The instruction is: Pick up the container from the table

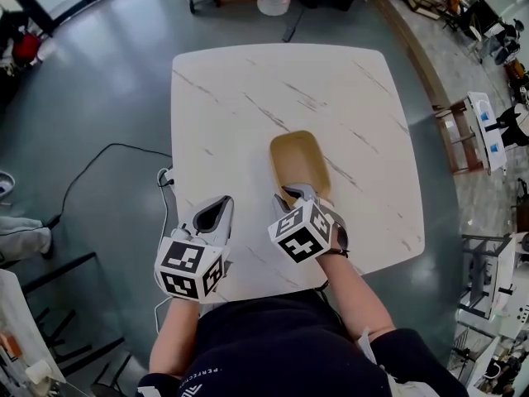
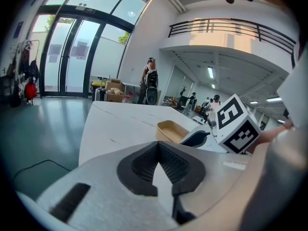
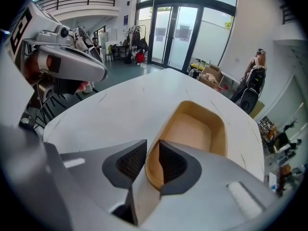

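Head view first: we see the tan container (image 1: 299,160) sitting on the white marbled table (image 1: 248,98), a bit right of the middle. The right gripper (image 1: 302,193) is tipped down onto its near end, and the left gripper (image 1: 221,203) sits beside it over bare tabletop. In the left gripper view, the left gripper (image 2: 157,146) is pinched together at the tips with nothing in it, and the container (image 2: 173,130) is ahead to the right. In the right gripper view, the right gripper (image 3: 152,150) is pretty narrow and straddles the near rim of the container (image 3: 202,124), one pad outside, one inside, with a sliver of gap, so we wouldn't call it clamped.
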### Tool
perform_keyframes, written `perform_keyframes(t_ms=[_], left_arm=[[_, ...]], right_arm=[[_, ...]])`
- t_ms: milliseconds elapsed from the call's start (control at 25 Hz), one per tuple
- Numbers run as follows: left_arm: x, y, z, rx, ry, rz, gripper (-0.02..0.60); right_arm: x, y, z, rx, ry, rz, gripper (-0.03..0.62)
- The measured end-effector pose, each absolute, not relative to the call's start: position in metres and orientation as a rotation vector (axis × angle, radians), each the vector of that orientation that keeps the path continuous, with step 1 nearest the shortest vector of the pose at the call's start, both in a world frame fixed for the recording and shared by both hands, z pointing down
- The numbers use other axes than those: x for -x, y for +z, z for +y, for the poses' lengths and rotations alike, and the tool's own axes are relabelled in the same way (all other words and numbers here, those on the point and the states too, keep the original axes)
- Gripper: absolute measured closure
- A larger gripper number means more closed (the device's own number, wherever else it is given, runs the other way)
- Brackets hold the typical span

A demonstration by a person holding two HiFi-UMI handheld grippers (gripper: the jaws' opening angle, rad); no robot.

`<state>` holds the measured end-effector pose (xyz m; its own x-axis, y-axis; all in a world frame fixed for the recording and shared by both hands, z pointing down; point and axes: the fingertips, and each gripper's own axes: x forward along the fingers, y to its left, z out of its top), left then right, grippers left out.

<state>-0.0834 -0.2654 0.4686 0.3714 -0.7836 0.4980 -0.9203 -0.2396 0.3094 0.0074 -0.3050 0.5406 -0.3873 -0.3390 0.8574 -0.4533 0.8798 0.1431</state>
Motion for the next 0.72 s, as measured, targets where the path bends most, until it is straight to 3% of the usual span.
perform_keyframes(t_ms=[200, 720], left_arm=[[0.087, 0.464, -0.263, -2.095, 0.325, -1.47, 0.586], [0.091, 0.45, -0.238, -2.152, 0.321, -1.475, 0.586]], right_arm=[[-0.014, 0.536, -0.305, -0.603, 0.103, -1.994, 0.569], [-0.016, 0.499, -0.281, -0.703, 0.073, -2.099, 0.569]])
